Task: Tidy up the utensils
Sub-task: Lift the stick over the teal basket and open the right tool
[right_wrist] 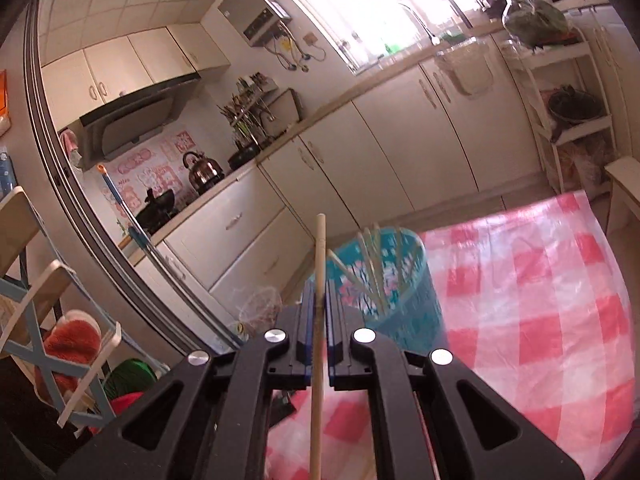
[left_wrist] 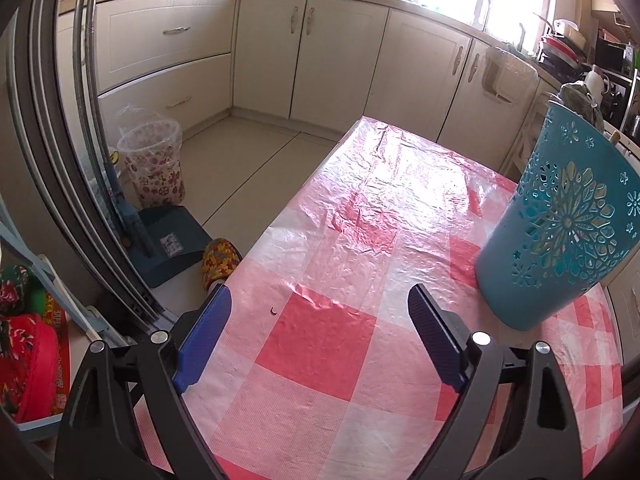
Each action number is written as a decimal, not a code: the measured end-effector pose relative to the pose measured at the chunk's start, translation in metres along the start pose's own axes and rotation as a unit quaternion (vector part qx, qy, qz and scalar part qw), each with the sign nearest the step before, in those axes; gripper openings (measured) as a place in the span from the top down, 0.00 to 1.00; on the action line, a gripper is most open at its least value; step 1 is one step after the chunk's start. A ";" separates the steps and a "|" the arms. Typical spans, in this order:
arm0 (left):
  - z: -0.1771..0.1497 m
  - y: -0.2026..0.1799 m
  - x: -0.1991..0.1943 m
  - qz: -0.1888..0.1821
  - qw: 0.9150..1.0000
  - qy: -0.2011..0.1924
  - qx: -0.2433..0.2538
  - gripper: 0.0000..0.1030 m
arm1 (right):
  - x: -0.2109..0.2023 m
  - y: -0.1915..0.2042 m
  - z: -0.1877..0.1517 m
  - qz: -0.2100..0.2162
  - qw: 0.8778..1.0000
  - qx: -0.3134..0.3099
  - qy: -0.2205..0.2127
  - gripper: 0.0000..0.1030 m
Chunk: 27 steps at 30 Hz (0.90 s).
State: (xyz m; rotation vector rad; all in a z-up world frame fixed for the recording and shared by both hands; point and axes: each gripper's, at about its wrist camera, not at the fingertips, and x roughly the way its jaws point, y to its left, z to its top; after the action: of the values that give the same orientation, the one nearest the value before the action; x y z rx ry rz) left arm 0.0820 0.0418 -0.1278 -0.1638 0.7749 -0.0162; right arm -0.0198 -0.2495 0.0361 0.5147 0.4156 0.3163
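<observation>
The right hand-held gripper [right_wrist: 319, 300] is clamped tight on a single pale wooden chopstick [right_wrist: 319, 264], which runs straight up between the blue pads and sticks out well past them, its lower length passing back under the gripper body. Beyond the tip stands the teal holder [right_wrist: 416, 304], blurred in this view, with several more chopsticks [right_wrist: 372, 268] leaning inside it and fanning above its rim. The held chopstick is apart from the holder, to its left in the right wrist view.

The left hand-held gripper [left_wrist: 320, 328] is spread wide with nothing between its fingers [left_wrist: 206, 336]; it hangs over the surface [left_wrist: 320, 360], which is covered with a red-and-white checked plastic cloth. In the left wrist view the holder [left_wrist: 560, 216] stands on the surface just to the right of the gripper, not touching it; its wall is pierced with flower cut-outs.

As for writing, little can be read. A dustpan [left_wrist: 172, 240] on the floor carries a small label, too small to make out. The pink decorated panel [right_wrist: 156, 176] behind the stove shows characters that cannot be read either. A kettle [right_wrist: 202, 170] sits on the counter before it, and a patterned bin [left_wrist: 154, 168] with a clear liner stands on the floor near the cabinets.
</observation>
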 end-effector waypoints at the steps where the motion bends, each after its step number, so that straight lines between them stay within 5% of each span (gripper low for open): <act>1: 0.000 0.000 0.000 0.000 1.000 0.001 0.001 0.16 | 0.004 0.007 0.013 0.003 1.000 -0.006 -0.020 0.94; 7: 0.001 0.003 0.003 -0.003 1.000 0.009 -0.005 0.16 | 0.050 0.022 0.057 -0.055 0.990 -0.054 -0.117 0.94; 14: 0.000 0.009 0.007 -0.013 0.999 0.018 -0.023 0.16 | 0.095 -0.003 0.045 -0.106 0.989 -0.069 -0.074 0.94; 21: 0.000 0.008 0.007 -0.010 1.000 0.017 -0.022 0.16 | 0.082 -0.005 0.020 -0.107 0.990 -0.085 -0.028 0.88; 27: 0.000 0.005 0.003 0.000 1.000 0.007 -0.015 0.16 | 0.031 0.005 0.003 -0.109 0.989 -0.087 -0.050 0.76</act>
State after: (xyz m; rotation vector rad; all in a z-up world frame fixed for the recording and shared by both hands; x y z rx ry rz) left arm 0.0838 0.0464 -0.1312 -0.1917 0.7894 -0.0060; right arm 0.0079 -0.2344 0.0315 0.3090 0.3386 0.1140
